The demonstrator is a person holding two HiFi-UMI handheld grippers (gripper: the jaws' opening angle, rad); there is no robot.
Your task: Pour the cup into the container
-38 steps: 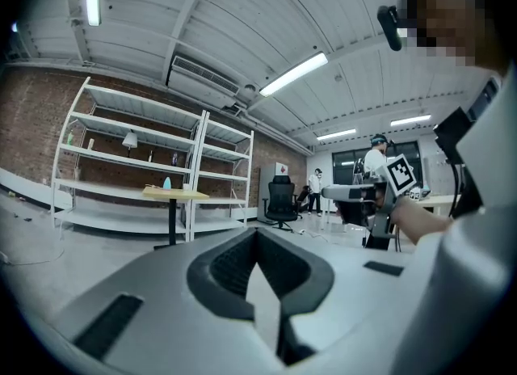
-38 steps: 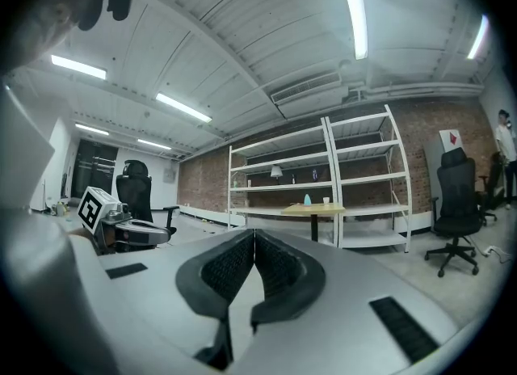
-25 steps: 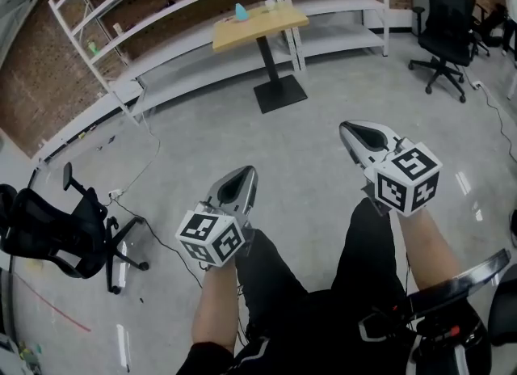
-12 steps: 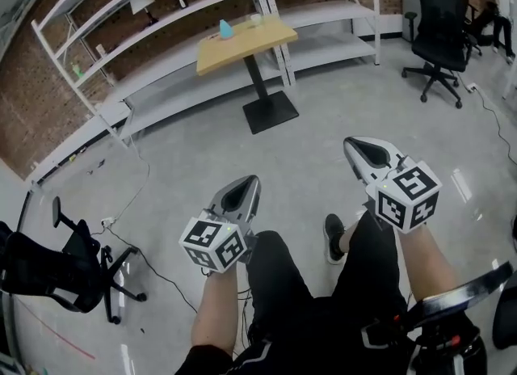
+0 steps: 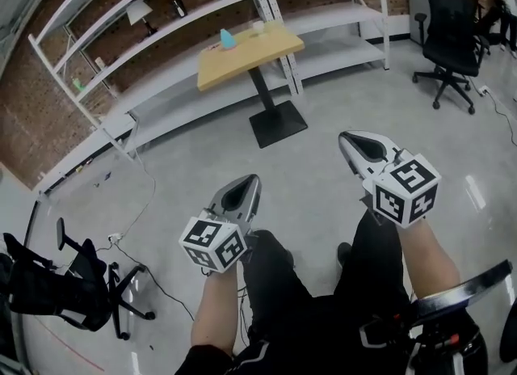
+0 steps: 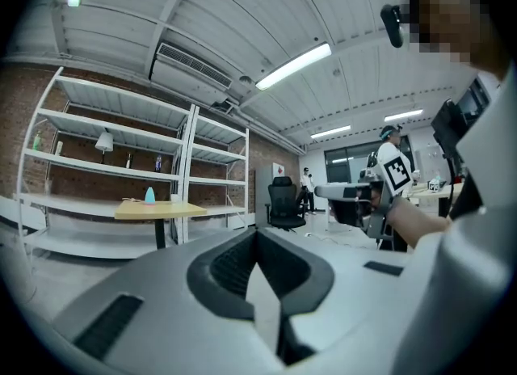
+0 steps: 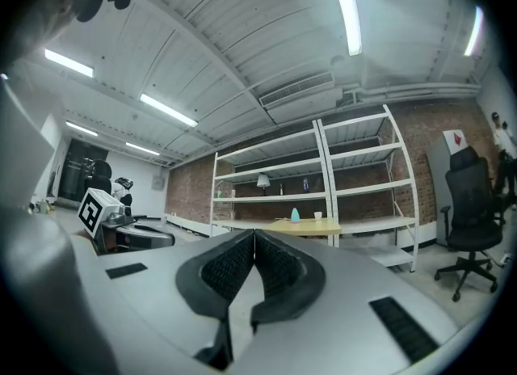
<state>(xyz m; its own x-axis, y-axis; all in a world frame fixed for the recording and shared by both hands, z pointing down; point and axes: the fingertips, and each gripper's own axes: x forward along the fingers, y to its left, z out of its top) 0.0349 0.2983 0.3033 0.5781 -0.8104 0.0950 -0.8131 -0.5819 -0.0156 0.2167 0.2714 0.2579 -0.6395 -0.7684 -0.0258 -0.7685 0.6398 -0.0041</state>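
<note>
White cup sits on the yellow-topped pedestal table near a teal cone-shaped container; white metal shelving behind; left gripper and right gripper both closed, empty, well short of it; grey floor between.

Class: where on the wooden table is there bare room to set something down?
The wooden table is bare across its near half, from the front edge up to the blue object and white cup. Those two crowd the far edge, beside the shelves.
</note>
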